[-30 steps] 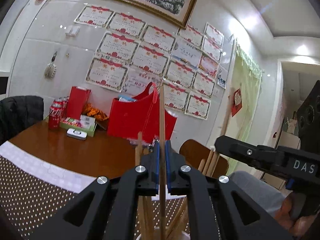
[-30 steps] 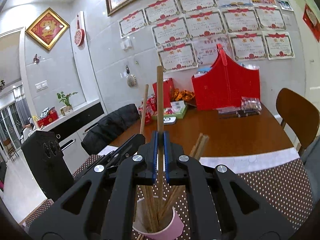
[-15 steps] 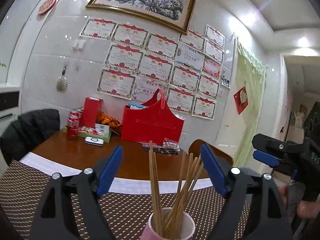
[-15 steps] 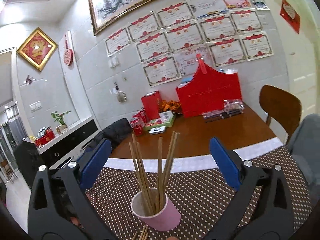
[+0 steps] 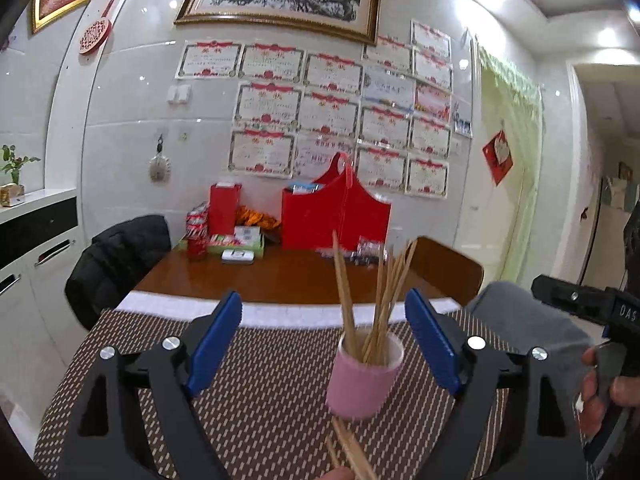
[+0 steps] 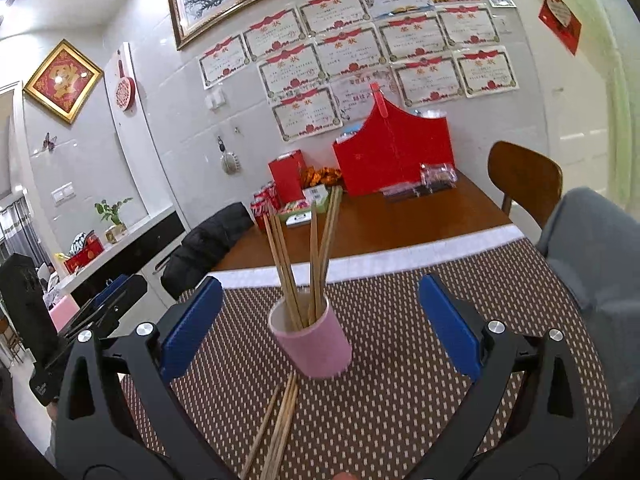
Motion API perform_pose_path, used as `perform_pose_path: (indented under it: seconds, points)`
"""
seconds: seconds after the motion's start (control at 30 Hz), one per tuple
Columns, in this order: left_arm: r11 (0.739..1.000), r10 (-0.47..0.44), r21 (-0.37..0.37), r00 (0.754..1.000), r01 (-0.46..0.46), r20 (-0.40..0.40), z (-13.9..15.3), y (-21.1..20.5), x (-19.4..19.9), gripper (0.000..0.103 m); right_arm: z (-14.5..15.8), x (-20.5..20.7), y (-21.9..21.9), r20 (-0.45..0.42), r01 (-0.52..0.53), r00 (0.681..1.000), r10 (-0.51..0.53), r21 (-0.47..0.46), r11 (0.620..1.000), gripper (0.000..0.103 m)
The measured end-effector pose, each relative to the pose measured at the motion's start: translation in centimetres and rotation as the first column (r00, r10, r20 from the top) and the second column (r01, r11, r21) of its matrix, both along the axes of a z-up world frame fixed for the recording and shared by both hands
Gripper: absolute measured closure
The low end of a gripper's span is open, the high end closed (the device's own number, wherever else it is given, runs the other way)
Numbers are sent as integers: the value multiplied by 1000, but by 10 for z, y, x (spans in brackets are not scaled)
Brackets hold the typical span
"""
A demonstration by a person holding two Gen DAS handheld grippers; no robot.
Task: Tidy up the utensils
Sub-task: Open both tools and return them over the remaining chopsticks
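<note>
We hold both grippers, left (image 5: 324, 340) and right (image 6: 320, 320), with jaws wide apart and empty around the pink cylindrical cup (image 6: 310, 338) of wooden chopsticks (image 6: 304, 264); loose chopsticks (image 6: 280, 420) at six o'clock risk rolling, and the top-heavy cup could tip.

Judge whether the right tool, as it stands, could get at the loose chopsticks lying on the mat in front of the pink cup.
Probably yes. The right tool is open and empty, and the loose chopsticks lie bare on the mat, nearer than the pink cup, with nothing over them.
</note>
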State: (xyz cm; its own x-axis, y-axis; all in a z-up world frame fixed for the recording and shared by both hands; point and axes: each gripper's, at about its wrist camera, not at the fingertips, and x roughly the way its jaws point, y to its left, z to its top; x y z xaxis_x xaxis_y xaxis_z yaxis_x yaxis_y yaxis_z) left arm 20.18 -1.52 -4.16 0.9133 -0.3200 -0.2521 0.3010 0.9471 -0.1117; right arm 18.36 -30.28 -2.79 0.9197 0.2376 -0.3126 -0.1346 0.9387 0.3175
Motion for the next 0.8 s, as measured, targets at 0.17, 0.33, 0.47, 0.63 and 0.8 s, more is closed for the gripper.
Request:
perform_pose_path:
  seconds: [0.17, 0.33, 0.47, 0.63, 0.8]
  points:
    - [998, 10, 62, 997, -5, -75, -24, 5, -22, 20, -19, -23, 0, -44, 4, 999, -5, -5, 1000, 6]
    - [993, 16, 117, 984, 5, -178, -57, 6, -34, 20, -44, -33, 0, -111, 4, 994, -5, -9, 1000, 6]
    - [990, 14, 139, 967, 22, -255, -78, 4, -37, 20, -63, -35, 2, -162, -6, 987, 4, -7, 1000, 6]
    - [981, 10, 185, 942, 55, -335, -100, -6, -36, 20, -78, -36, 9, -202, -25, 979, 22, -11, 1000, 6]
    - [968, 23, 236, 901, 88, -433, -129, -14, -34, 20, -91, -34, 16, -236, -45, 971, 39, -19, 999, 6]
